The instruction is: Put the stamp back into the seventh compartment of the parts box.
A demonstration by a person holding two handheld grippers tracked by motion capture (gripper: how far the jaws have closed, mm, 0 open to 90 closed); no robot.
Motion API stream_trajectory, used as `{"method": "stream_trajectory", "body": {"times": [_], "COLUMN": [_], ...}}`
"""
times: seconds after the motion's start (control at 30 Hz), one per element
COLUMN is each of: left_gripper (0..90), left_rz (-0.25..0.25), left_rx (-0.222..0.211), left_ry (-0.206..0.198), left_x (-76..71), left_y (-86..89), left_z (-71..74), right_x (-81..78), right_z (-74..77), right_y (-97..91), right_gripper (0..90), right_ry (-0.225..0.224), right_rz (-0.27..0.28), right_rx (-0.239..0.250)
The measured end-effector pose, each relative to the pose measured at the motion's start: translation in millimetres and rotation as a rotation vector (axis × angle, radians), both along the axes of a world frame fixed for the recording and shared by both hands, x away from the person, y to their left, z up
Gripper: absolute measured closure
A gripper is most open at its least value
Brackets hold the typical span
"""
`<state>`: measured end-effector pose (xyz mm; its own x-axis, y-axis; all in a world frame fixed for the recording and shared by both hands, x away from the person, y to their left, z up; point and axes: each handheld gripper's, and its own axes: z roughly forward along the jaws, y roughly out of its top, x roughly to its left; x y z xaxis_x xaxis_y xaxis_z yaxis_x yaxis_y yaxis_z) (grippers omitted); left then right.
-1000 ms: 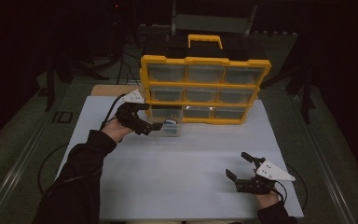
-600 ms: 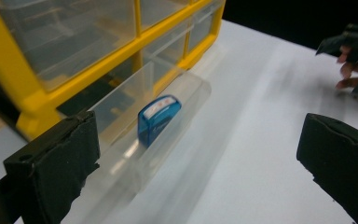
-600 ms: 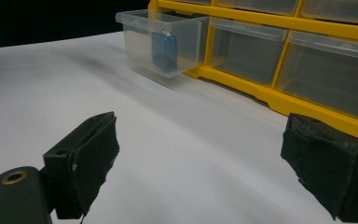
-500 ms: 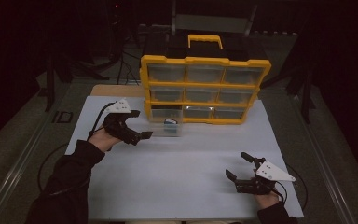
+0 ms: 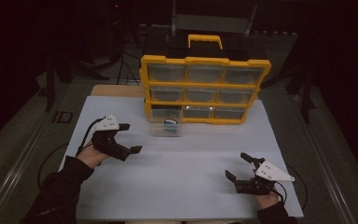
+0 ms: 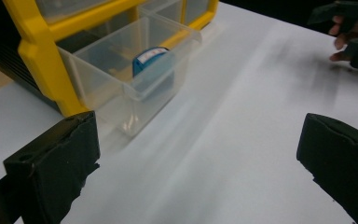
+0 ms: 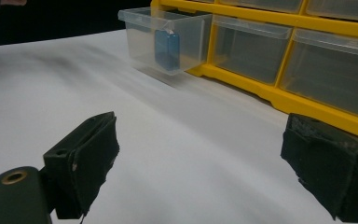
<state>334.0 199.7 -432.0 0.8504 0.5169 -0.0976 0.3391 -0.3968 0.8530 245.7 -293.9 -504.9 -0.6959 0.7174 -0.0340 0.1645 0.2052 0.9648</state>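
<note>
The blue item (image 6: 150, 63) in the pulled-out drawer (image 6: 121, 93) stays unidentifiable.

**Clearance: open bench, one protruding drawer**

The white bench (image 5: 182, 186) lies bare between the left claw (image 5: 131, 138) and the right claw (image 5: 237, 167), leaving free passage. The yellow drawer cabinet (image 5: 205, 88) closes off the far side. Its lower-left clear drawer (image 5: 167, 127) stands pulled out over the bench, near the left claw.
</note>
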Motion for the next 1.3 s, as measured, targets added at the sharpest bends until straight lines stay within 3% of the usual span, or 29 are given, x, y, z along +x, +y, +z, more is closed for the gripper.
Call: {"method": "stream_trajectory", "body": {"times": [0.17, 0.3, 0.63, 0.73, 1.0, 1.1, 1.3], "left_gripper": [0.1, 0.1, 0.1, 0.1, 0.1, 0.1, 0.1], "left_rz": [0.007, 0.021, 0.072, 0.092, 0.137, 0.14, 0.163], "left_rx": [-0.028, -0.016, -0.035, -0.064, -0.118, -0.097, -0.102], "left_ry": [-0.003, -0.013, -0.013, -0.031, -0.021, -0.023, -0.037], "left_x": [-12.0, -20.8, -38.9, -43.6, -51.7, -55.2, -63.3], "left_y": [10.3, 18.3, 42.5, 51.3, 66.0, 66.0, 68.3], "left_z": [-6.6, -12.6, -34.6, -39.8, -52.8, -58.0, -63.0], "right_x": [0.0, -0.1, -0.3, -0.6, -0.4, -0.3, -1.0], "right_z": [-0.2, -0.5, -0.4, -0.3, -1.1, -1.3, -1.3], "right_y": [-0.3, -0.2, 0.3, 0.8, 0.8, 0.8, 1.6], "right_gripper": [10.3, 10.3, 10.3, 10.3, 10.3, 10.3, 10.3], "right_ry": [0.0, 0.002, -0.001, -0.001, 0.001, 0.002, 0.005], "right_rz": [0.001, 0.0, 0.002, 0.002, 0.005, 0.007, 0.007], "right_rx": [0.0, -0.001, -0.005, -0.007, -0.007, -0.007, -0.012]}}
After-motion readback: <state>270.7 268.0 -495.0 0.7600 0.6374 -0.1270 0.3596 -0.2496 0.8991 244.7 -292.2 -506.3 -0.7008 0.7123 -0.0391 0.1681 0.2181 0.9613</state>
